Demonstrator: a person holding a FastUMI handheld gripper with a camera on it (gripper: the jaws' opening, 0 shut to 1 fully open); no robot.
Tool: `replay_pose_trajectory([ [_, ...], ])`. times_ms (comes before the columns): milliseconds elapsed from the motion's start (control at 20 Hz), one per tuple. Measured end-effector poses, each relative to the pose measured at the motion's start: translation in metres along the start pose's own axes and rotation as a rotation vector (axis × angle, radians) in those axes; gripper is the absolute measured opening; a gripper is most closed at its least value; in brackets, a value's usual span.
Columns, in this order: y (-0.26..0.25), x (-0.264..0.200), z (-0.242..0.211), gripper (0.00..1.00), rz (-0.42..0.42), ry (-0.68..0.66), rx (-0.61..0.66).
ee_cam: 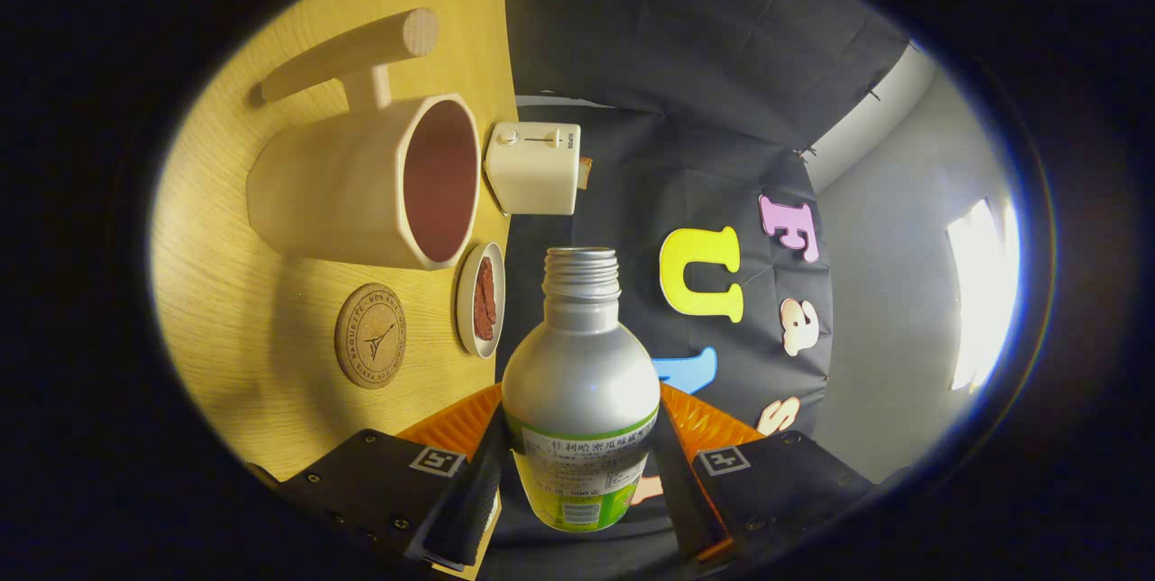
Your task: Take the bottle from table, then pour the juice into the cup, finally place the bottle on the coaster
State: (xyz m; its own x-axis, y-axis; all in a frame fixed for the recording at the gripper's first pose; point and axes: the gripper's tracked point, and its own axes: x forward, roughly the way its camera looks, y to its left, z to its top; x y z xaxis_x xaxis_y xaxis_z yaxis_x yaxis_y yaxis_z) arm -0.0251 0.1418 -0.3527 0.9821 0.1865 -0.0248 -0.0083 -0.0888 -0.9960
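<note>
At lower centre the gripper (579, 473) has both fingers clamped on the uncapped silver bottle (580, 382). The view is rolled sideways; the handled cup (379, 179) sits upper left, above the cork coaster (370, 335). Bring the bottle's mouth over the cup's opening before tipping further.

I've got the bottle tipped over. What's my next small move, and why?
Probably carry the uncapped silver metal bottle, clamped in the gripper jaws, sideways toward the cream ceramic cup with the wooden handle. The bottle's mouth is not over the cup's opening; it sits beside the small white dish.
</note>
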Motion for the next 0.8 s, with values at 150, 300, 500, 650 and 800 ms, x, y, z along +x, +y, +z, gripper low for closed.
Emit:
replay_pose_trajectory([
  [150, -0.0003, 0.0034, 0.0068, 0.79, -0.008, -0.014, -0.045],
  [300, 0.002, 0.0018, 0.0094, 0.79, -0.018, -0.025, -0.089],
  [500, 0.0007, 0.0014, 0.0095, 0.79, -0.019, -0.031, -0.113],
  [650, -0.0021, 0.0019, 0.0089, 0.79, -0.025, -0.032, -0.128],
  [800, -0.0038, 0.001, 0.0073, 0.79, -0.028, -0.031, -0.132],
])
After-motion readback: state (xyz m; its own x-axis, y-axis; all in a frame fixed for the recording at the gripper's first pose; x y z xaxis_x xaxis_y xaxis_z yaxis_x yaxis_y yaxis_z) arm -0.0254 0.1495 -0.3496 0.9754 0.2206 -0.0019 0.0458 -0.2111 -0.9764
